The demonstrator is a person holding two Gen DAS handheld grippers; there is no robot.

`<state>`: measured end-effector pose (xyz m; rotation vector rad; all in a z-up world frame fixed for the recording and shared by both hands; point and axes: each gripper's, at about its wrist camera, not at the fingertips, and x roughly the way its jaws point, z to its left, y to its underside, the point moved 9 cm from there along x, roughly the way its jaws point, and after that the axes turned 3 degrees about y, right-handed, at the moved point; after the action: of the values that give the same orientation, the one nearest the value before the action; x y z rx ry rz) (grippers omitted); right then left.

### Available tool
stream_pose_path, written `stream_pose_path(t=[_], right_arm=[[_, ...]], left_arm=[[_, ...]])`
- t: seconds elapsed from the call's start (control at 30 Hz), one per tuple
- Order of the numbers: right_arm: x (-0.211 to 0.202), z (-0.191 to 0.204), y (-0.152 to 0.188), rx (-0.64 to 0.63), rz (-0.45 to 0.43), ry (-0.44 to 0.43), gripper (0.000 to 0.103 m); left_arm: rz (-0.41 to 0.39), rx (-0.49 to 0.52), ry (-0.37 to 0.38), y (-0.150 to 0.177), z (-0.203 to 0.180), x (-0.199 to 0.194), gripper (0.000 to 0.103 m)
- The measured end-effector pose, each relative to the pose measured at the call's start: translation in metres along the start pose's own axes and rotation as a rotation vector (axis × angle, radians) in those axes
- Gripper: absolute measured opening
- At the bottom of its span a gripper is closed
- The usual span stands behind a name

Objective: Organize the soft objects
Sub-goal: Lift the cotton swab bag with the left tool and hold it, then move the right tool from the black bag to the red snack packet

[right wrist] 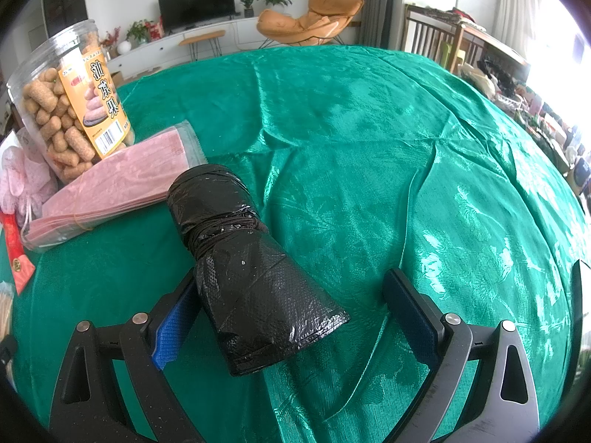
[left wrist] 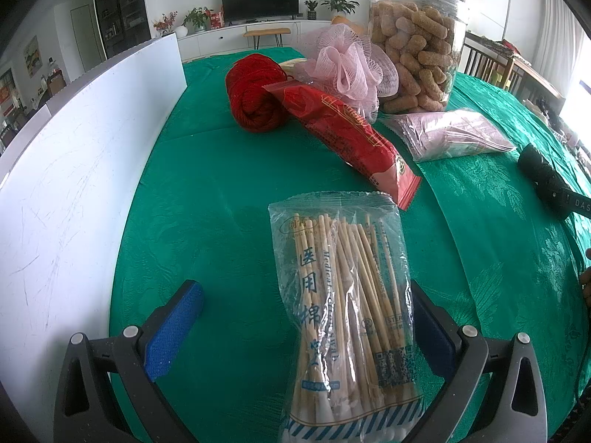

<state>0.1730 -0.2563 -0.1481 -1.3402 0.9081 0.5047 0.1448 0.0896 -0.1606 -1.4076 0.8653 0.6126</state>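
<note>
Both claws wide apart: left claw (left wrist: 306, 332) around swab packet (left wrist: 347, 317), right claw (right wrist: 291, 317) around black roll (right wrist: 251, 277).

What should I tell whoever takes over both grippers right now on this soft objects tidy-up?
Left gripper: open, fingers either side of the cotton swab pack, not clamped.
Right gripper: open around the black bag roll, which rests on the green cloth.
Red yarn ball, red packet, pink bath puff, pink bag stack and snack jar sit clustered farther back.
Done: nothing visibly sorted.
Left: grasp and place everything.
</note>
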Motion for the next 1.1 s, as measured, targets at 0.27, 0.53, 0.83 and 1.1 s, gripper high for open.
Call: stream_pose_path(t=[0.27, 0.53, 0.83, 1.1], right_arm=[[0.0, 0.0, 0.0, 0.0, 0.0, 0.0, 0.097], [-0.041, -0.008, 0.0, -0.083, -0.125, 0.105, 0.095], [-0.109, 0.145, -0.02, -0.394, -0.163, -0.334, 0.095], [-0.061, 0.289, -0.003, -0.607, 0.131, -0.492, 0.076]], left_arm=[[0.0, 0.0, 0.0, 0.0, 0.0, 0.0, 0.103], [0.0, 0.0, 0.0, 0.0, 0.0, 0.0, 0.103], [-0.001, -0.002, -0.002, -0.002, -0.001, 0.001, 0.103], [-0.001, -0.002, -0.002, -0.001, -0.001, 0.001, 0.103]])
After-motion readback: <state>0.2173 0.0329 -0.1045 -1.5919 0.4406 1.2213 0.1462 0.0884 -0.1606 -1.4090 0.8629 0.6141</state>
